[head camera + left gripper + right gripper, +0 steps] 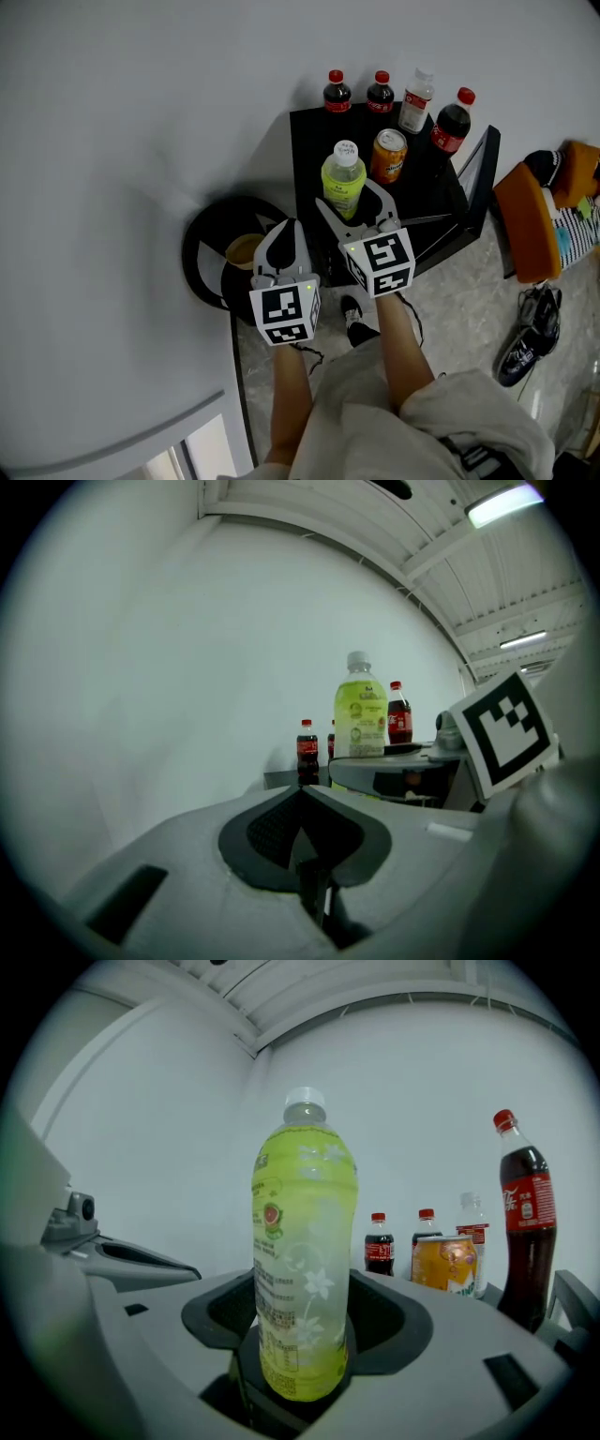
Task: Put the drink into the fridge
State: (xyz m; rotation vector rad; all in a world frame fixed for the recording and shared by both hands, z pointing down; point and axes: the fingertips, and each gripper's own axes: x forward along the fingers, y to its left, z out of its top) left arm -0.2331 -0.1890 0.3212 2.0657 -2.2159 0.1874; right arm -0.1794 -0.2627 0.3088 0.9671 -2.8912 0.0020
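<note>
- The green drink bottle is parked upright on the near part of the black tabletop. The right tool is spread wide around its lower body. No real squeeze can be seen in the right gripper view, since dark pad is visible on either side of the bottle.
- So risk number one: if a lift is tried before the jaws are properly closed, the bottle probably gets left behind, or dragged and tipped.
- Most of the bottle's height is stuck up above the pads, so it's top-heavy in the grip. With a loose pinch it could be swung sideways or slid out once carried. The smooth label wrap likely doesn't help.
- The orange can is set just beside the bottle, and the cola bottles are lined up further back. If the bottle is pulled out sloppily to the side, the can could easily be knocked over.
- The left tool is pressed together with nothing in it, held off the tabletop's left side near a round black thing. It's probably needed for the fridge door.
- The fridge can't be picked out in any view, so a bump or drop is to be expected on the way there.
</note>
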